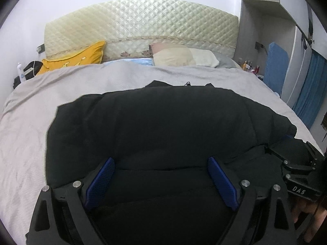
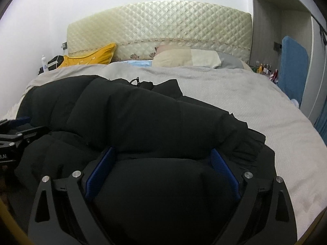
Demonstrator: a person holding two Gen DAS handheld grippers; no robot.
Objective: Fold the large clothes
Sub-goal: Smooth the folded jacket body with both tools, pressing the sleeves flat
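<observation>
A black puffy jacket (image 1: 163, 118) lies spread across the grey bedspread (image 1: 24, 134), its collar and a zipper pull (image 1: 187, 84) toward the headboard. My left gripper (image 1: 161, 159) is open over the jacket's near hem, blue pads (image 1: 101, 181) wide apart with padded fabric bulging between them. In the right wrist view a sleeve or folded side of the jacket (image 2: 155, 118) runs diagonally across the body. My right gripper (image 2: 162, 150) is open too, its fingers straddling a thick bulge of the jacket. Each gripper shows at the edge of the other's view: right gripper (image 1: 296, 163), left gripper (image 2: 12, 136).
A quilted cream headboard (image 1: 143, 24) stands at the far end. Before it lie a yellow cushion (image 1: 81, 57) and beige, white and grey pillows (image 1: 175, 57). Bottles (image 1: 250, 66) crowd a side table at right, beside a blue board (image 1: 276, 65). A dark bag (image 1: 30, 69) sits far left.
</observation>
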